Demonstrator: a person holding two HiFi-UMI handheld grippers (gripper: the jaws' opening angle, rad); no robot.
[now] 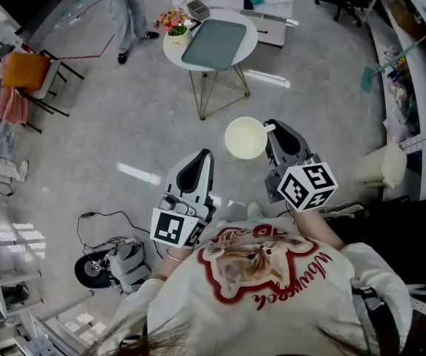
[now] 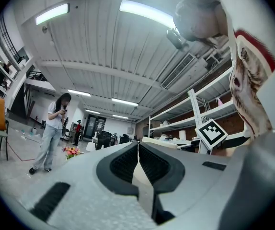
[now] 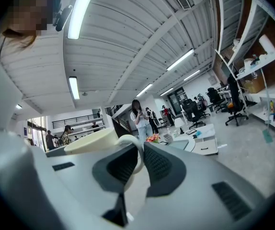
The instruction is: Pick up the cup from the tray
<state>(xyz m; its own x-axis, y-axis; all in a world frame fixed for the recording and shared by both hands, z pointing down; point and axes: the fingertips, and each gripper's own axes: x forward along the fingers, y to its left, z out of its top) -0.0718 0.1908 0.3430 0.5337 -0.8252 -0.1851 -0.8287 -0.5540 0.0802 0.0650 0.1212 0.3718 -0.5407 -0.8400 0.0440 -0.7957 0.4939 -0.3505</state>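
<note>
The cream-coloured ceramic cup (image 1: 245,138) is clear of the grey-green rectangular tray (image 1: 217,43). It is held out over bare floor in front of the person, well apart from the small round white table (image 1: 244,50) on gold wire legs that carries the tray. The right gripper (image 1: 269,126) has it only by the thin loop handle (image 3: 130,138). In the right gripper view the jaws stand nearly together with that loop pinched between their ribbed pads, and the bowl of the cup hangs out to one side of them, mouth up and, from above, looking empty. That, to my eye, is the weak spot. All the weight sits off to the side of a narrow grip, so a quick swing or a turn of the wrist could let the cup pivot on its handle and tip, or slide out and break on the hard floor below. A slackening squeeze would do the same. The left gripper (image 1: 206,154) is near it, low by the person's body, with its jaws pressed together on nothing. It gives no support underneath, and brought across carelessly it might knock the cup. If the cup is carried toward the table, the white pot of pink and yellow flowers (image 1: 174,22) at the table's left edge, just beside the tray, is something it could bump.
</note>
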